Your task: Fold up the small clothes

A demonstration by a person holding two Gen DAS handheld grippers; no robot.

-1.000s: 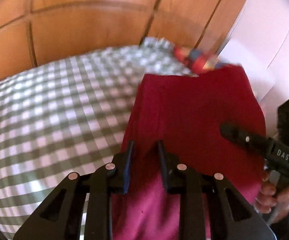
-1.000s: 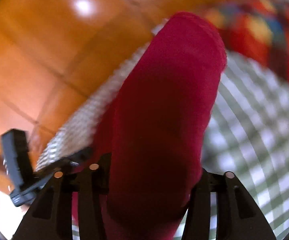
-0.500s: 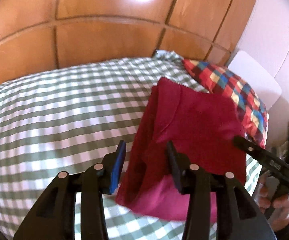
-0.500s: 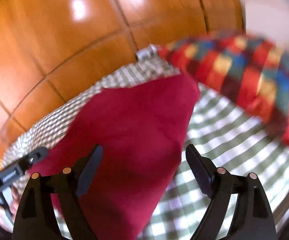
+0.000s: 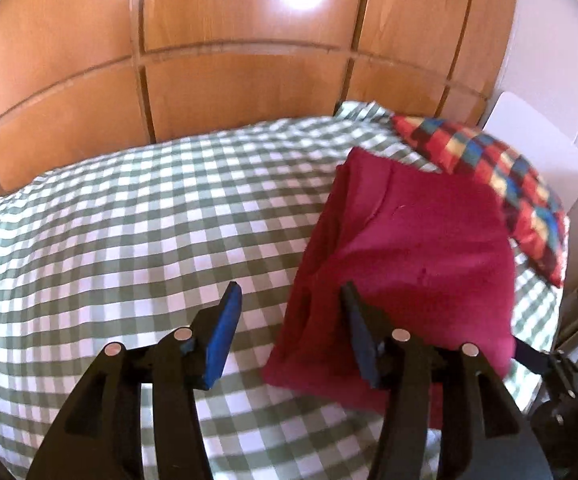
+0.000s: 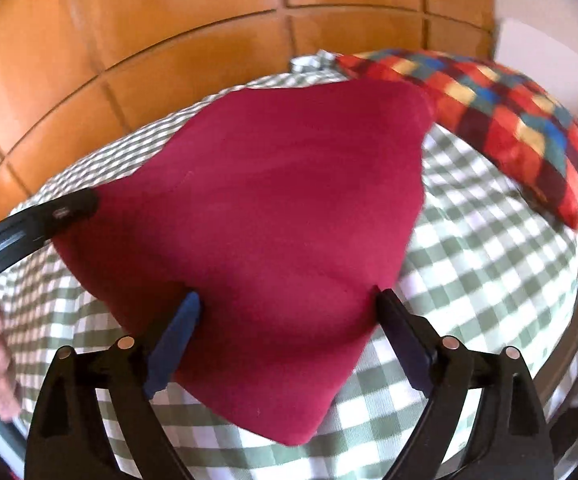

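Red garment lies folded on the checked bedspread, near the patchwork pillow. My left gripper and right gripper are both opening; neither presses the cloth. I judge this the release after a fold. Next move calls for checking the edges, then either another fold or setting it aside.

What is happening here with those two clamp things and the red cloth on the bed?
A person is folding small clothes with a handheld claw in each hand. The dark red garment lies folded on the green checked bedcover, beside a multicoloured checked pillow. Both the left claw and the right claw are opening, neither pinching the cloth, so this fold looks just set down.
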